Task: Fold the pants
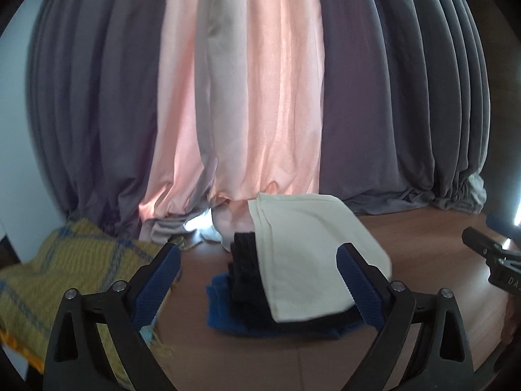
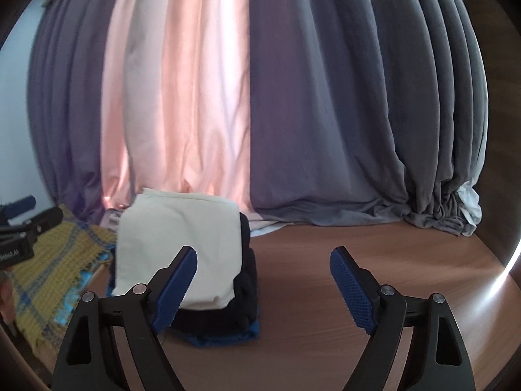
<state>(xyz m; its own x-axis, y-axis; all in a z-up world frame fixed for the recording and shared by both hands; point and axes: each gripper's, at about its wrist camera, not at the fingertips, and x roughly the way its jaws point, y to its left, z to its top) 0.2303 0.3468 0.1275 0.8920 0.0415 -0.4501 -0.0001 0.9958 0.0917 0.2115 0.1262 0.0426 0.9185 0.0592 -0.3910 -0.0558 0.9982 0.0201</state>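
A folded cream pair of pants (image 1: 309, 254) lies on top of a stack of folded dark garments (image 1: 244, 277) with a blue one (image 1: 221, 312) at the bottom, on the wooden table (image 1: 423, 260). The stack also shows in the right wrist view, cream pants (image 2: 182, 247) over dark folds (image 2: 247, 280). My left gripper (image 1: 259, 257) is open and empty, just in front of the stack. My right gripper (image 2: 263, 260) is open and empty, to the right of the stack; its tip shows in the left wrist view (image 1: 482, 244).
A yellow and blue woven cloth (image 1: 65, 277) lies at the left of the table, also in the right wrist view (image 2: 58, 267). Grey and pink curtains (image 1: 260, 97) hang behind and bunch onto the table's back edge.
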